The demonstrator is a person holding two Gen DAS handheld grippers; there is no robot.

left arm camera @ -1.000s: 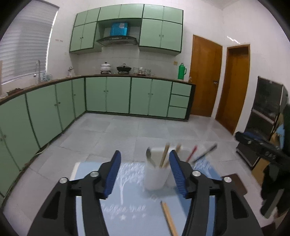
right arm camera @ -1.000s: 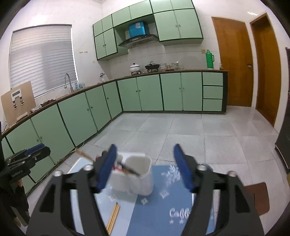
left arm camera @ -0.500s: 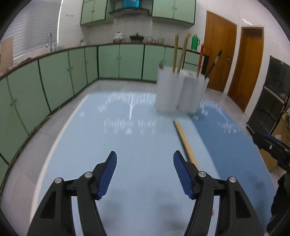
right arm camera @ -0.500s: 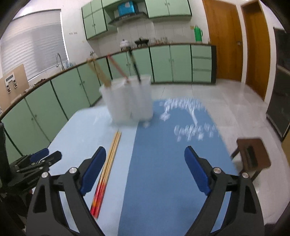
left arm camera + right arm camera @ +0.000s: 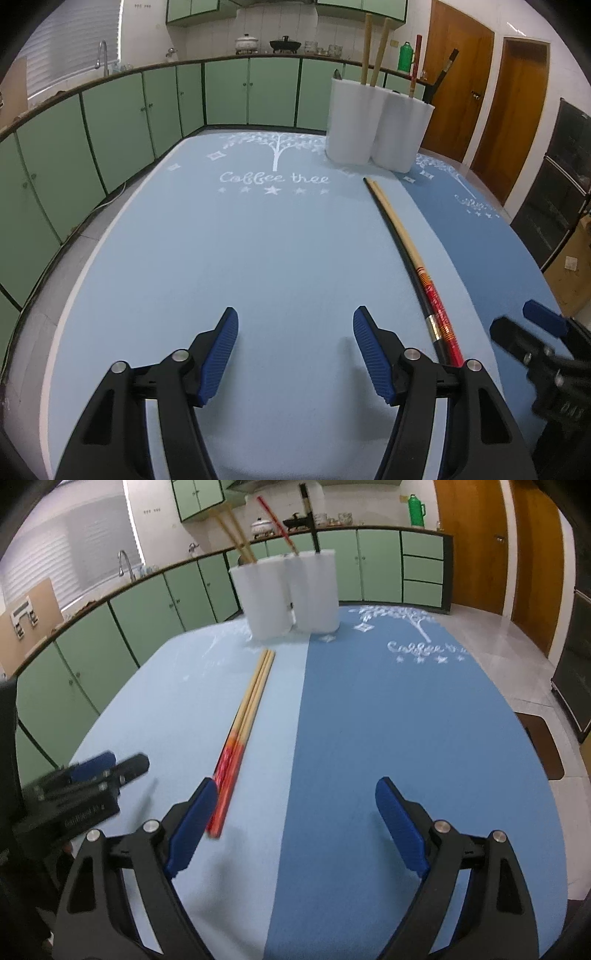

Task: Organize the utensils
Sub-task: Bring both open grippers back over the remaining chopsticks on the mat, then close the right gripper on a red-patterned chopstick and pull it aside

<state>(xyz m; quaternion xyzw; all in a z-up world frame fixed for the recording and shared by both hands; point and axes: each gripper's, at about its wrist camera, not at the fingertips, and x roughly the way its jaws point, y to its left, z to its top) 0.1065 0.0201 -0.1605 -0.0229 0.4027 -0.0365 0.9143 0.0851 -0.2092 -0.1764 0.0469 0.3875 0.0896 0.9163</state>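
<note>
Your left gripper (image 5: 294, 325) hangs low over the pale blue mat (image 5: 229, 258) with its jaws apart and nothing between them; they have just been opening; bare mat runs ahead of it to the far edge, and the table's left edge curves away beside the green cabinets (image 5: 110, 122). Your right gripper (image 5: 295, 794) sits over the darker blue mat (image 5: 388, 720), its jaws spread wide and empty after just opening; that mat lies open up to the printed tree.

The chopsticks (image 5: 247, 716) lie flat as a pair on the pale mat, close to the seam between the two mats; their long axis runs from you toward the far edge, plain wooden tips pointing at the white holder (image 5: 288, 594), red ends nearest you, just beside your right gripper's left finger. The holder stands upright near the far edge with several utensils sticking up from it.
</note>
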